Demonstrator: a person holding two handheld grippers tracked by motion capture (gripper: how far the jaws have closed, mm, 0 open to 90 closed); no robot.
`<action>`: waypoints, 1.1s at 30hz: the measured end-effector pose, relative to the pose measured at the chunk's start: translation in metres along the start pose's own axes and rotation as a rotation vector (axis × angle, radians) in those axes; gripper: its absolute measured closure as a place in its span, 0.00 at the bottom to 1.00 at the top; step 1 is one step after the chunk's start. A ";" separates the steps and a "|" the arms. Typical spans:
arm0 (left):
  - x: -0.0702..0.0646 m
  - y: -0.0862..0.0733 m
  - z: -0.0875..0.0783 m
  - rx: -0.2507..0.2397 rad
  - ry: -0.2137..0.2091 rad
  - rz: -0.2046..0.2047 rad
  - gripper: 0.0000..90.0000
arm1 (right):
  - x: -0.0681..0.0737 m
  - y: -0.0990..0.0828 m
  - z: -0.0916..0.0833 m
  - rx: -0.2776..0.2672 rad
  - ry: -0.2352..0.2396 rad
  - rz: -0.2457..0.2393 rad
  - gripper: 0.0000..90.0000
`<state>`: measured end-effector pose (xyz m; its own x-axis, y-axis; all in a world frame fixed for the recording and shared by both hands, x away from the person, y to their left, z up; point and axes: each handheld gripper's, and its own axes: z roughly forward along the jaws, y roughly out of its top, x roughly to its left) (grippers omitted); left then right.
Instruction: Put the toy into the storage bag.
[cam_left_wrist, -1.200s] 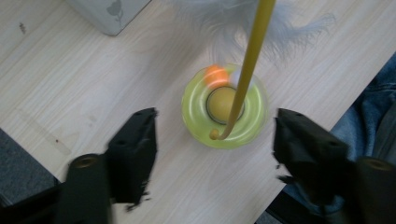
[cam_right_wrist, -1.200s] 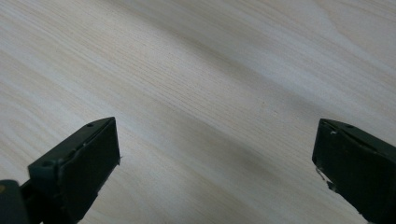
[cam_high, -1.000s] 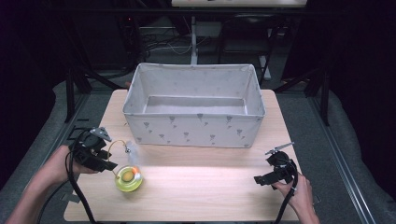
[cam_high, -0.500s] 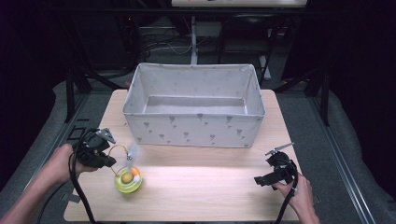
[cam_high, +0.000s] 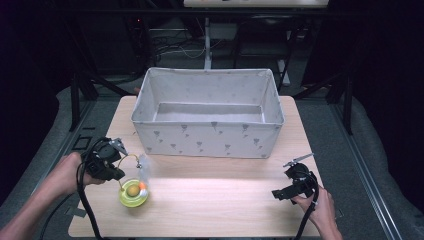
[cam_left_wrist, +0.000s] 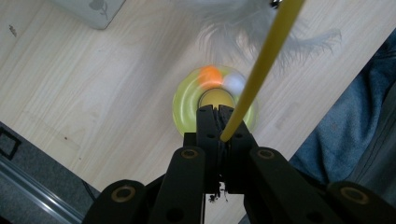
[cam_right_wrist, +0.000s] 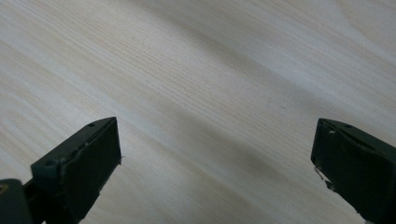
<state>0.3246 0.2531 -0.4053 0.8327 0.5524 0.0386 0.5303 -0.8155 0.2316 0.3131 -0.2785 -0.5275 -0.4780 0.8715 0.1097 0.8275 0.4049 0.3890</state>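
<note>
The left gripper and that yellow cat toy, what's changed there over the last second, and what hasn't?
The left gripper has just been closing its jaws and now pinches the yellow wand of the cat toy, whose feather arches above the round base. The toy base has barely shifted on the table. The right gripper stayed open and in place; the fabric bin stayed where it was.

No legible text, label, brand, number or sign on any item: the fabric bin (cam_high: 207, 137) carries only a repeated small grey motif, too small to make out from the high view, and one such motif shows in the left gripper view.
</note>
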 end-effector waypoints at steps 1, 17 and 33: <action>0.000 0.000 0.000 0.002 0.002 0.002 0.98 | 0.000 0.000 0.000 -0.005 0.000 -0.004 0.01; -0.001 0.005 -0.013 0.011 0.005 0.022 0.98 | -0.001 0.000 -0.001 0.013 -0.002 -0.012 0.01; -0.002 0.014 -0.035 0.016 0.023 0.052 0.98 | -0.001 -0.001 0.000 -0.004 -0.001 -0.008 0.01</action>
<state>0.3248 0.2467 -0.3679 0.8556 0.5125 0.0728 0.4887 -0.8461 0.2129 0.3124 -0.2801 -0.5277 -0.4846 0.8684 0.1055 0.8223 0.4110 0.3936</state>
